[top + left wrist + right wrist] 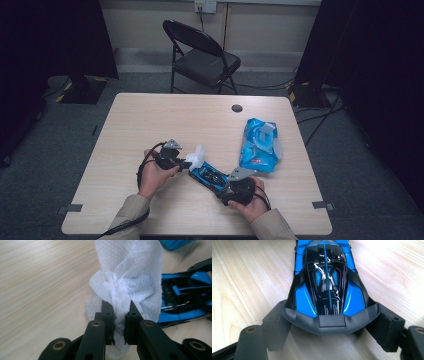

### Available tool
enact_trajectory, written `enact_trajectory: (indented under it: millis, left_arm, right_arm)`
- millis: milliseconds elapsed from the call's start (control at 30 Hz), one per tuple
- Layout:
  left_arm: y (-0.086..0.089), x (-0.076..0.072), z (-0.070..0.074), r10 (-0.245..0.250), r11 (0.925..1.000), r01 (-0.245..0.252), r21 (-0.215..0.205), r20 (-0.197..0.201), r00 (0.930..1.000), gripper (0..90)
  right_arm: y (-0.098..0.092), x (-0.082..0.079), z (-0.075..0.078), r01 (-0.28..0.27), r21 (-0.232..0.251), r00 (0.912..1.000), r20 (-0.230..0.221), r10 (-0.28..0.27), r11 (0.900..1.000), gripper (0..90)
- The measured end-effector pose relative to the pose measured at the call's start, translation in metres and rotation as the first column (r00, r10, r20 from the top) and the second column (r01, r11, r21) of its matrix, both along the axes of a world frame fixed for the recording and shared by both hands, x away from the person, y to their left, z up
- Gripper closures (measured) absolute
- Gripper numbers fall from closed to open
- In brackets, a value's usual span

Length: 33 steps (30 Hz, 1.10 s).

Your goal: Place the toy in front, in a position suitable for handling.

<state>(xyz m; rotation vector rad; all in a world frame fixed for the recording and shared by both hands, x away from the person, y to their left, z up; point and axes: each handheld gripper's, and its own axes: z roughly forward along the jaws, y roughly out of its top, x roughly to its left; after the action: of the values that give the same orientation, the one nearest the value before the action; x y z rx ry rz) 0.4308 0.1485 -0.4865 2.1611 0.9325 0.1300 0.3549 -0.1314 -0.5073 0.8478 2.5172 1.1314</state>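
A blue and black toy car [210, 175] lies on the table [165, 120] between the two hands. My right gripper [223, 184] is shut on its rear end; in the right gripper view the car [325, 277] points away, with the right gripper [332, 326] pressing both sides of its grey rear wing. My left gripper [187, 164] is shut on a crumpled white wipe [197, 156]. In the left gripper view the wipe [130, 277] stands up from the left gripper [119, 308], just beside the car [182, 297] and at its front end.
A blue pack of wipes [260, 145] with an open white lid lies on the table to the right of the car. A round cable hole [237, 108] sits near the far edge. A black folding chair [202, 55] stands behind the table.
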Motion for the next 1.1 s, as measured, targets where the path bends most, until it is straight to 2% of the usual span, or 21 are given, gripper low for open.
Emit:
enact_trajectory:
  millis: [100, 200, 233, 267, 367, 433, 500, 600, 667, 767, 933, 1100]
  left_arm:
    - [0.004, 0.001, 0.000, 0.003, 1.0000, -0.003, -0.009, -0.002, 1.0000, 81.1]
    - [0.005, -0.004, 0.012, -0.002, 0.9988, 0.003, -0.048, 0.021, 0.9998, 81.1]
    - [0.005, -0.004, 0.012, -0.002, 0.9988, 0.003, -0.048, 0.021, 0.9998, 81.1]
    - [0.001, -0.007, 0.020, -0.018, 0.9976, 0.020, -0.066, 0.036, 0.9992, 81.1]
    - [-0.009, -0.013, 0.031, -0.054, 0.9944, 0.058, -0.089, 0.054, 0.9971, 81.1]
    - [-0.011, -0.014, 0.032, -0.062, 0.9929, 0.068, -0.098, 0.055, 0.9965, 81.1]
    - [-0.024, -0.020, 0.037, -0.097, 0.9885, 0.103, -0.110, 0.064, 0.9932, 81.1]
    - [-0.030, -0.023, 0.037, -0.114, 0.9862, 0.121, -0.113, 0.064, 0.9914, 81.1]
    - [-0.041, -0.026, 0.035, -0.137, 0.9823, 0.143, -0.121, 0.059, 0.9888, 81.1]
    - [-0.052, -0.029, 0.033, -0.162, 0.9783, 0.168, -0.121, 0.053, 0.9853, 81.1]
    - [-0.068, -0.031, 0.031, -0.200, 0.9750, 0.204, -0.089, 0.047, 0.9786, 81.1]
    - [-0.093, -0.034, 0.026, -0.258, 0.9645, 0.260, -0.049, 0.040, 0.9653, 80.8]
  right_arm:
    - [0.000, 0.000, 0.000, 0.000, 0.000, 1.0000, 0.000, 0.000, 1.000, 25.0]
    - [0.000, 0.000, 0.000, 0.000, 0.000, 1.0000, 0.000, 0.000, 1.000, 25.0]
    - [0.000, 0.000, 0.000, 0.000, 0.000, 1.0000, 0.000, 0.000, 1.000, 25.0]
    - [0.000, 0.000, 0.000, 0.000, 0.000, 1.0000, 0.000, 0.000, 1.000, 24.9]
    - [0.000, 0.000, 0.000, 0.000, 0.000, 1.0000, 0.000, 0.000, 1.000, 25.0]
    - [0.000, 0.000, 0.000, 0.000, 0.000, 1.0000, 0.000, 0.000, 1.000, 25.0]
    - [0.000, 0.000, 0.000, 0.000, 0.000, 1.0000, 0.000, 0.000, 1.000, 25.0]
    - [0.000, 0.000, 0.000, 0.000, 0.000, 1.0000, 0.000, 0.000, 1.000, 25.0]
    - [0.000, 0.000, 0.000, 0.001, 0.000, 1.0000, 0.000, -0.001, 1.000, 24.9]
    - [0.000, 0.000, 0.000, 0.001, 0.000, 1.0000, 0.000, -0.001, 1.000, 25.0]
    - [0.000, 0.000, 0.000, 0.000, 0.000, 1.0000, 0.000, 0.000, 1.000, 25.0]
    - [0.000, 0.000, 0.000, 0.000, 0.000, 1.0000, 0.000, 0.000, 1.000, 24.9]
